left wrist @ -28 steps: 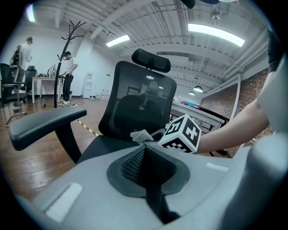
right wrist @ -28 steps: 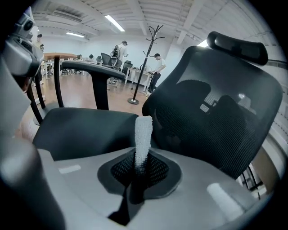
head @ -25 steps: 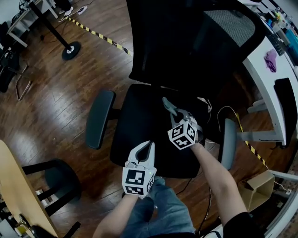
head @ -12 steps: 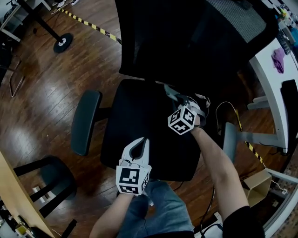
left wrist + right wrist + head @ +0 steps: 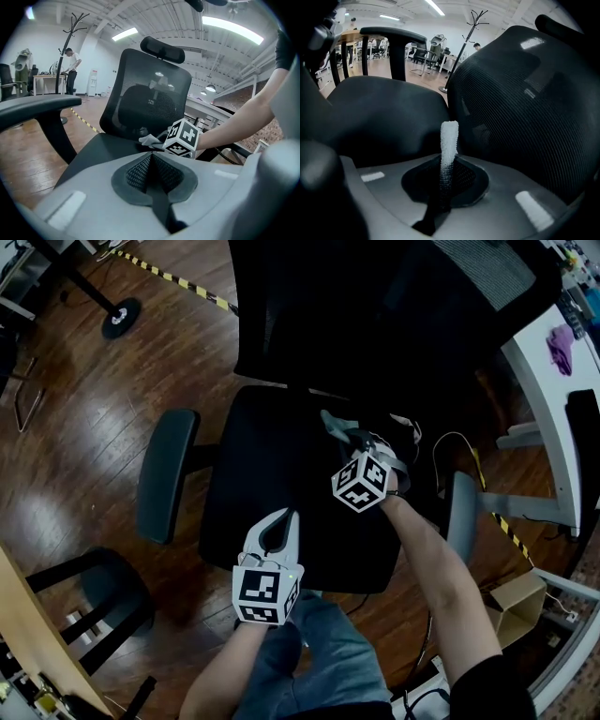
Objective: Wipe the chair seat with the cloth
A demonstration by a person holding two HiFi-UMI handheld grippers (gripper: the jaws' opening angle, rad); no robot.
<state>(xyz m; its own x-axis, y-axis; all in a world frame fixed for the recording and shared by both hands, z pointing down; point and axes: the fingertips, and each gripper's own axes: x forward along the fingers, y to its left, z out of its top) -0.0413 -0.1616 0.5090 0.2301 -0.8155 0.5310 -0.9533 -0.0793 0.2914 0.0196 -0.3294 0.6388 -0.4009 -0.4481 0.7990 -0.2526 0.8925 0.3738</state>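
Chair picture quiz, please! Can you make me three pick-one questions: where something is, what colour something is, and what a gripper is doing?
1. Where is the right gripper?
A. over the chair seat
B. under it
C. far off to its side

2. What colour is the cloth?
A. red
B. white
C. green

3. How are the left gripper's jaws?
A. wide open
B. shut on the cloth
C. shut, empty

Answers:
1 A, the head view shows it above the black seat.
2 B, it shows white between the right gripper's shut jaws.
3 C, its own view shows the jaws together with nothing between.
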